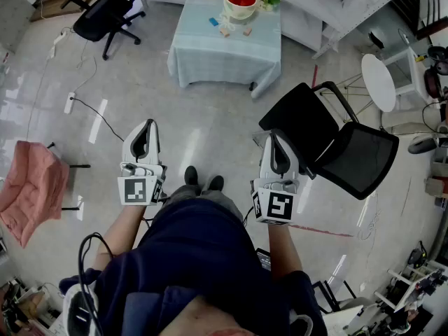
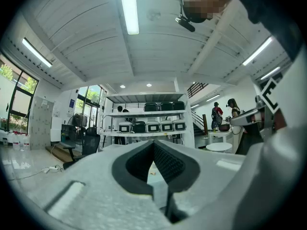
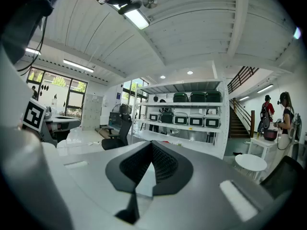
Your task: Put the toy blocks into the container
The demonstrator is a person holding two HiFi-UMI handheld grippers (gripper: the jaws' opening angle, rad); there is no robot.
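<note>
A person [image 1: 203, 257] stands well apart from a cloth-covered table [image 1: 210, 54], where small toy blocks [image 1: 225, 28] lie just beside a red-lined bowl [image 1: 239, 5], probably the container. The left gripper [image 1: 146, 126] and right gripper [image 1: 274, 137] point level, jaws together on nothing. Best to walk close and open the jaws before reaching. Only the head view shows the blocks. The gripper views show the jaws meeting, shelving [image 3: 187, 121] and distant people [image 3: 283, 114].

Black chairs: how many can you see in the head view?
2. One black office chair stands at the top left, left of the cloth-covered table. The other black chair is close by on the right. More may be hidden at the cluttered edges.
</note>
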